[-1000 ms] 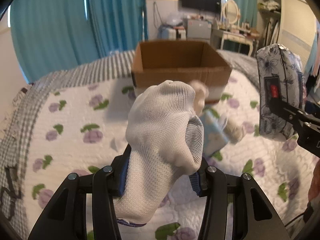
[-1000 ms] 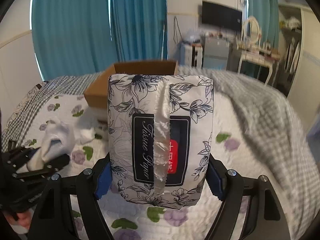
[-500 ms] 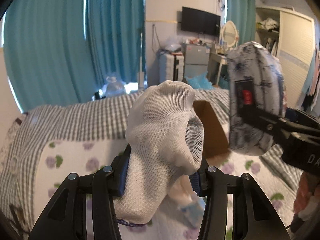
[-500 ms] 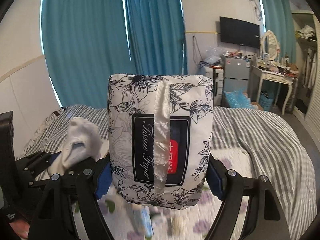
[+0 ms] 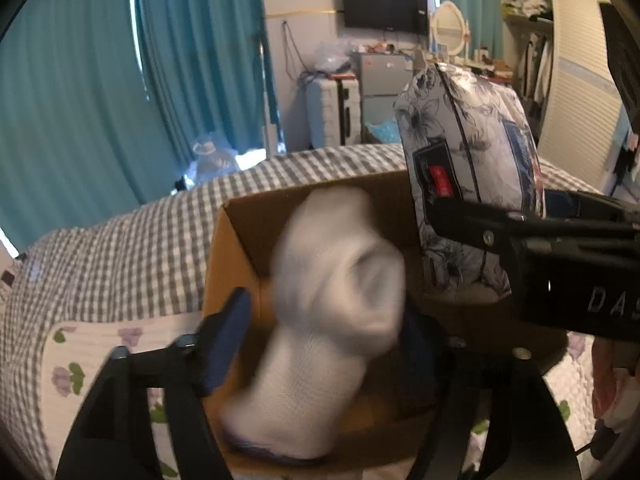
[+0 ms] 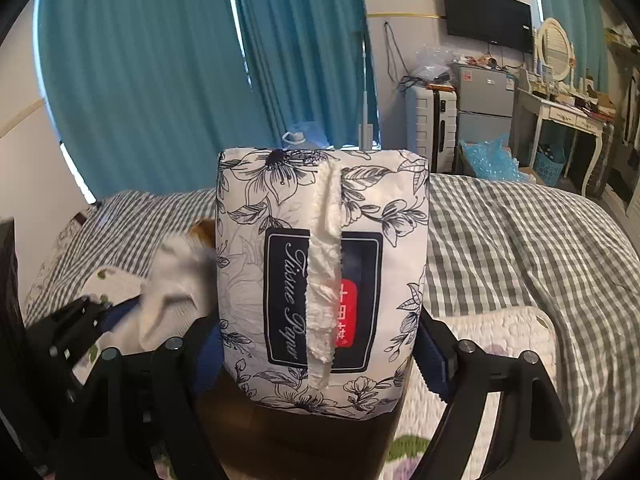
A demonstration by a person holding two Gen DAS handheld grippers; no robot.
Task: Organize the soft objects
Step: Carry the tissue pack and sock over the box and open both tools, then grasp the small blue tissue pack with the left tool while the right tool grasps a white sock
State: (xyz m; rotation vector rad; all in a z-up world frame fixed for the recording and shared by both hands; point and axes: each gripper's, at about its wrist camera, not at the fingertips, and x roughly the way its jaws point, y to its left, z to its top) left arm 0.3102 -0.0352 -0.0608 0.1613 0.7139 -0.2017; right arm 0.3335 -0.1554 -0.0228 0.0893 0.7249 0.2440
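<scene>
The left gripper (image 5: 320, 344) is spread wide, and the blurred white sock (image 5: 332, 320), apparently loose, sits over the cardboard box (image 5: 236, 248). The right gripper (image 6: 320, 344) clamps the tissue pack (image 6: 320, 276) above that box.

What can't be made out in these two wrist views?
- Sock, left wrist view: motion-blurred; the left gripper looks open, but whether a pad touches it is unclear.
- Cardboard box floor: hidden by the sock in the left view and by the tissue pack in the right.
- Right gripper, left view: cut off by the frame edge.
</scene>
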